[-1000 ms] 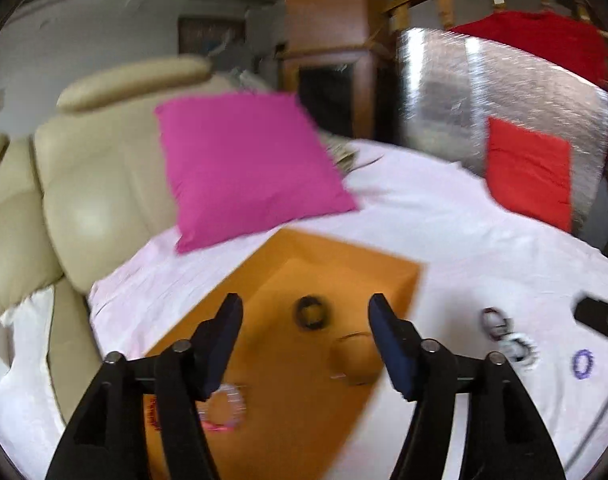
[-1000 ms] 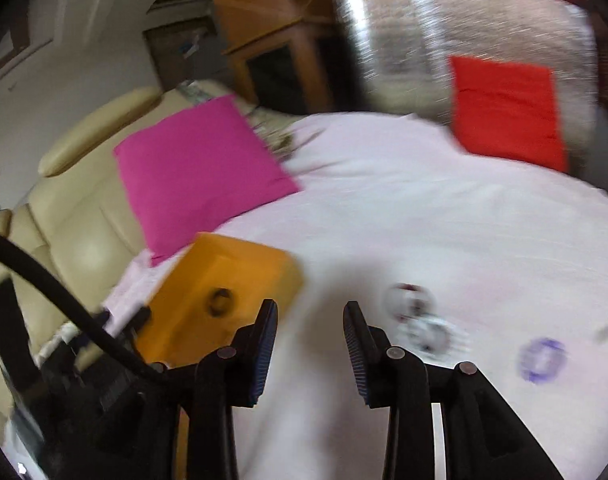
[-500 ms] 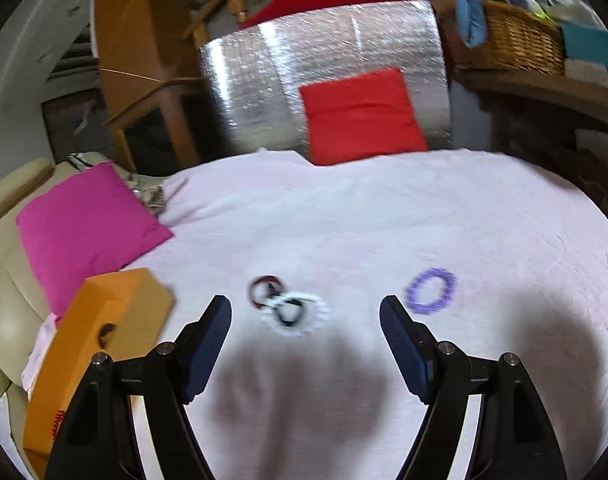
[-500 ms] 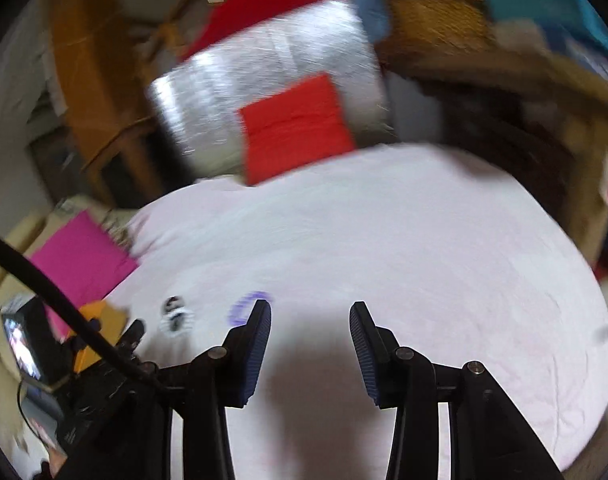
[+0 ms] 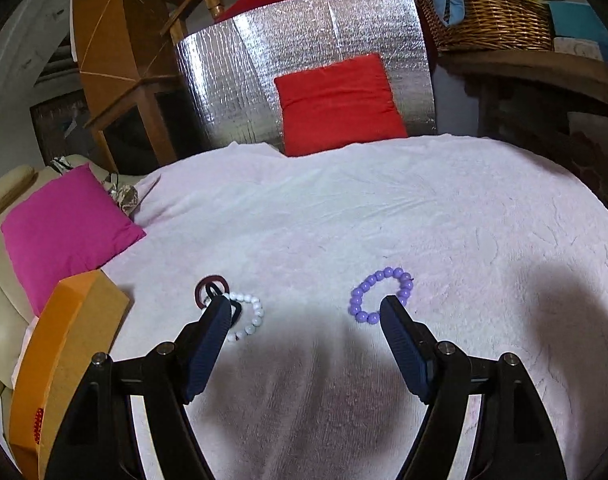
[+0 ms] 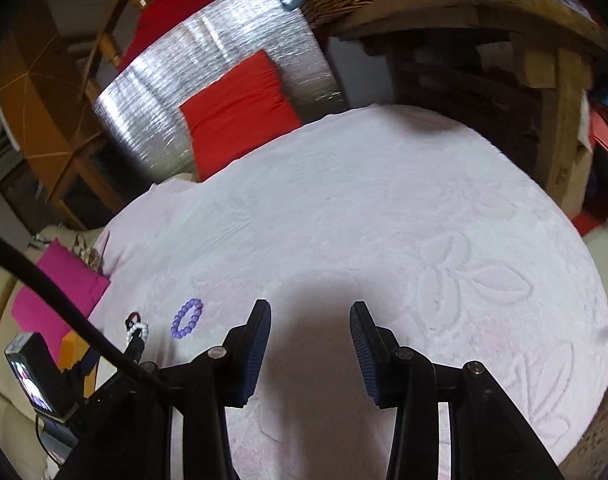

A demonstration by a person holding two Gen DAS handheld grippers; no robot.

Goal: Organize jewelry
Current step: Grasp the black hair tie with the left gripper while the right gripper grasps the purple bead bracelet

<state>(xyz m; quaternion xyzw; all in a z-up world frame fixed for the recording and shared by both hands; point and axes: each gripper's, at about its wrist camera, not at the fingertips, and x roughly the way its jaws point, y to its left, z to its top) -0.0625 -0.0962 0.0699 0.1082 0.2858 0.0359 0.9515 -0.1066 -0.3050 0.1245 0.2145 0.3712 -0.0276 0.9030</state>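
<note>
Just beyond spread jaws: purple bracelet (image 5: pixel 381 295).

Pale pink textured blanket (image 5: pixel 343 208), on which are laid a purple bead bracelet (image 5: pixel 379 294), a white bead bracelet (image 5: pixel 250 316), a dark ring (image 5: pixel 210 286) and an orange box (image 5: pixel 64 344).

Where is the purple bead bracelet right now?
In the left wrist view, the purple bead bracelet lies on the pink blanket, just past the left claw's right fingertip, with the white bead bracelet further left.

Left tongs (image 5: pixel 305 308) and right tongs (image 6: pixel 309 312), both spread wide, empty, angled downward.
</note>
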